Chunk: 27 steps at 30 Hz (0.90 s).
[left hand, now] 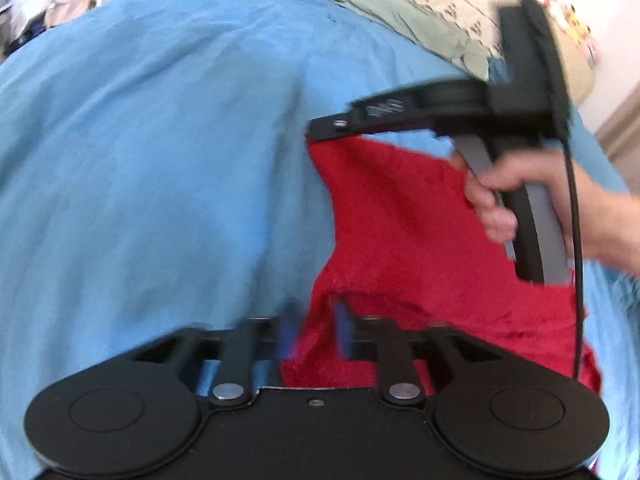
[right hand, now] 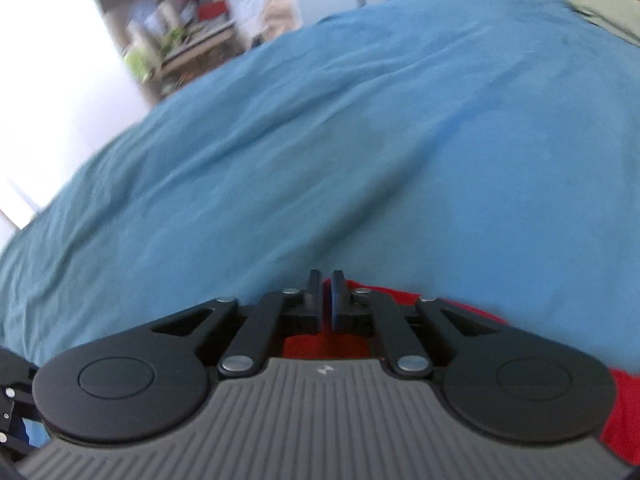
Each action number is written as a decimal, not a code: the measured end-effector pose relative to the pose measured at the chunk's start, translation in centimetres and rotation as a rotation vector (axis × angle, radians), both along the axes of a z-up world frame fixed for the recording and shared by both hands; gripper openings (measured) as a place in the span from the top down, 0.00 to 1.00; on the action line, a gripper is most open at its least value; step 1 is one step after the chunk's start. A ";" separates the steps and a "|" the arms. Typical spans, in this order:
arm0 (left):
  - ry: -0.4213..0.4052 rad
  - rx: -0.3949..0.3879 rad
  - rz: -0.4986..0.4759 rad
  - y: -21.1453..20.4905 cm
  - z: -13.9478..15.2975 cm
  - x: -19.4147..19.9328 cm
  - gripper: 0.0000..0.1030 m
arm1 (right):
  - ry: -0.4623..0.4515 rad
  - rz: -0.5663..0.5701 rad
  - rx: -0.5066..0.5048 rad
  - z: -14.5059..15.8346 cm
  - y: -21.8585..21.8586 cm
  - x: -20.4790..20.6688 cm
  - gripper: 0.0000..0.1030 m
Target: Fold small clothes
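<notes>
The left gripper, part-open, straddled the soft, light red terry garment, whose far edge was pinched by the closed right gripper.

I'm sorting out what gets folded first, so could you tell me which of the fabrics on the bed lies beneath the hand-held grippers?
The red fleecy garment, not the blue bedspread it lies on nor the pale green cloth at the far edge.
</notes>
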<state>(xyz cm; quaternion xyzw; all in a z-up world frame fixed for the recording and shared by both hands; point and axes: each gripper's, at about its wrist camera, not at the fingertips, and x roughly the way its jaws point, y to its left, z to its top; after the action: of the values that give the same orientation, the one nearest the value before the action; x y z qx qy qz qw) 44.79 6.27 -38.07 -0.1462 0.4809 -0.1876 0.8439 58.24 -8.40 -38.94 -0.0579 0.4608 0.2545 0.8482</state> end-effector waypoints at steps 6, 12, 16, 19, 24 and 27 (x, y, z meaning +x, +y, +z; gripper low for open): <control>-0.142 0.003 -0.101 -2.6 5.9 -0.4 0.31 | -0.201 -0.140 -0.017 7.1 -7.6 -5.9 0.43; -0.099 -0.019 -0.172 -7.1 4.9 2.6 0.31 | -0.209 -0.395 -0.154 8.5 -14.9 -15.0 0.21; -0.023 0.026 -0.114 -7.1 1.7 3.8 0.34 | -0.164 -0.518 -0.259 5.4 -18.1 -19.2 0.21; -0.037 0.053 -0.125 -7.4 0.4 3.7 0.35 | -0.116 -0.610 -0.231 2.6 -20.2 -20.8 0.21; -0.070 0.127 -0.131 -8.6 1.1 3.0 0.32 | -0.166 -0.646 -0.204 0.9 -20.8 -22.1 0.19; -0.075 0.146 -0.128 -8.3 1.7 2.1 0.26 | -0.178 -0.664 -0.210 2.1 -20.5 -23.2 0.19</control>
<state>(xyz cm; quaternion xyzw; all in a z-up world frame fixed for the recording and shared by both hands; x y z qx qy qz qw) 46.86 -2.07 -36.32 -0.0461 0.4698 -0.2110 0.8560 35.07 -28.89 -36.82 -0.0140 0.4024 -0.0897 0.9109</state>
